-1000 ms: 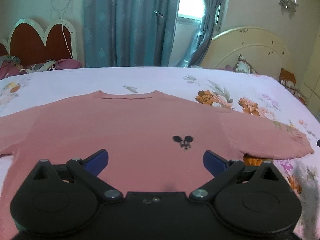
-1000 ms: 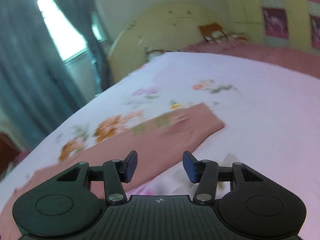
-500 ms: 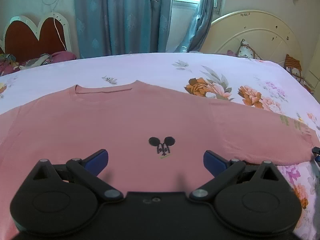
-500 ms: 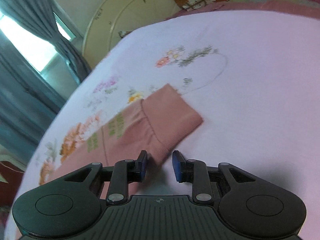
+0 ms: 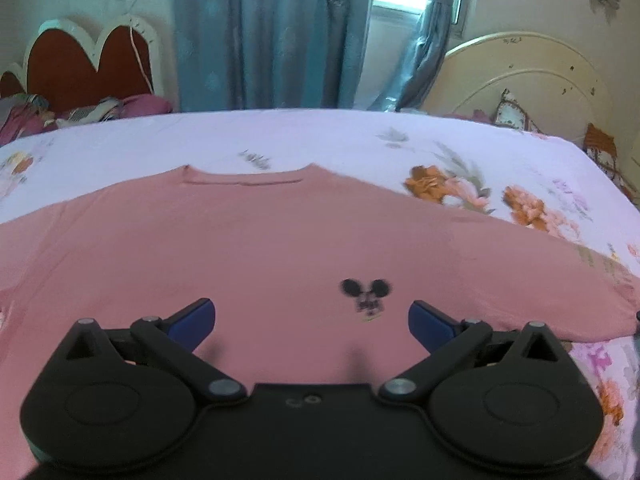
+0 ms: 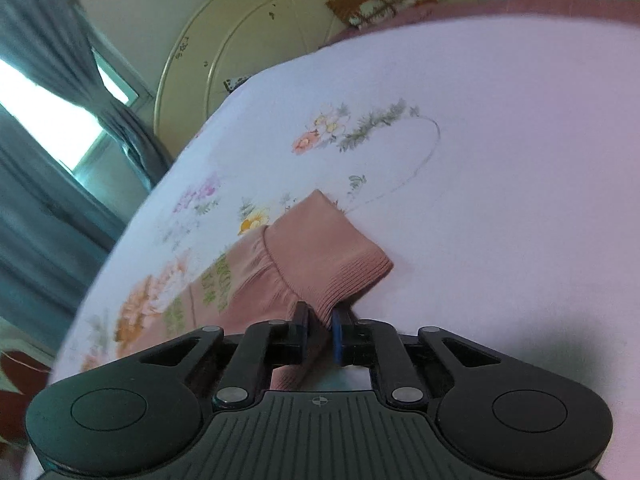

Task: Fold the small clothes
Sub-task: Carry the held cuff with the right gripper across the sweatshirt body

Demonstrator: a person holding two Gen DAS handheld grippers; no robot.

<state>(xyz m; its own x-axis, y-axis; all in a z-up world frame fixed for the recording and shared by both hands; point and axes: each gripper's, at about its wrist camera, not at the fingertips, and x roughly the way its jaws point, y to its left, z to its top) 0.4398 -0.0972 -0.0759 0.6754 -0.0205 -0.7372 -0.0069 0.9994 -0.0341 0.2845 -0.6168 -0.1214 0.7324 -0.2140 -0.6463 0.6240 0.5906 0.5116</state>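
Right hand-held gripper (image 6: 320, 322) closing on sleeve cuff (image 6: 340, 256); apparently pinched.

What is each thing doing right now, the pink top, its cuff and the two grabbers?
Top: spread flat on the bed, unfolded.
Cuff: corner between the right fingers.
Right gripper: closing on the cuff.
Left gripper: open, empty, over the top.

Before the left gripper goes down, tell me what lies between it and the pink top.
Nothing visible. The left gripper hangs open right over the pink top, which lies flat on the bedsheet with only bare fabric between the fingers.
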